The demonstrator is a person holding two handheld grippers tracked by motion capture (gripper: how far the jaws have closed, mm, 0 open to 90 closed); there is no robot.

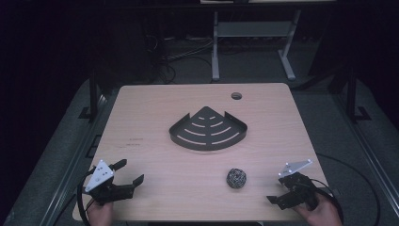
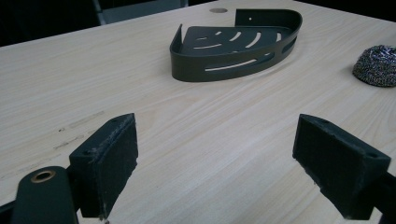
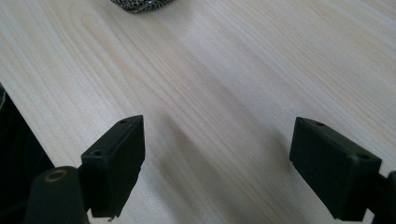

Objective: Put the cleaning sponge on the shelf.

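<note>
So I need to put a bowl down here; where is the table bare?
Bare wood lies left of the corner shelf, behind it toward the cable hole, and between the left gripper and steel scrubber. The scrubber and right gripper crowd the near right.

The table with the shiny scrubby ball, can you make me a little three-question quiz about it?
1. True or false: the steel wool ball lies inside the black corner tray.
2. Which gripper is nearer the ball: left gripper or right gripper?
3. Fill in: both grippers' jaws are ____.

Key: 1 false, it lies on the table, apart from the tray. 2 right. 3 open.
</note>
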